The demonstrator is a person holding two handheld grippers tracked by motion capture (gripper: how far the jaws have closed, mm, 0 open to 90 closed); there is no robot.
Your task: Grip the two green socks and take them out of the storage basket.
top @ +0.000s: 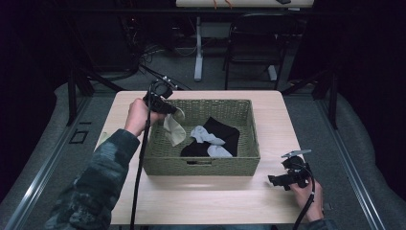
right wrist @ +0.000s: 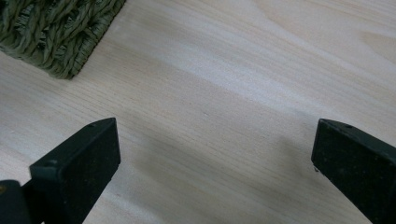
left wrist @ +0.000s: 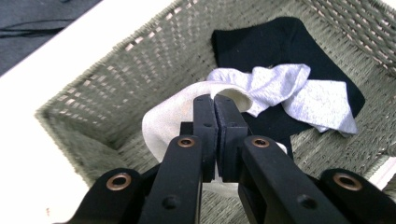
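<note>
The left gripper (left wrist: 215, 105) is pinching the cream cloth sock (left wrist: 175, 116) above the green woven basket (top: 203, 165); the thin pinch may be slipping. The right gripper (right wrist: 212, 154) is sitting wide apart, holding nothing.

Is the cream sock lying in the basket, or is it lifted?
Lifted. The left tool is shut on the cream sock, which hangs over the basket at its left wall; its lower end looks near the bottom.

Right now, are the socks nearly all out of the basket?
Not yet. No sock lies on the table, so none looks finished. In hand: the left tongs are shut on the cream sock, hanging above the basket. Left: a black sock and two grey socks inside. The right tongs wait open over bare table.
</note>
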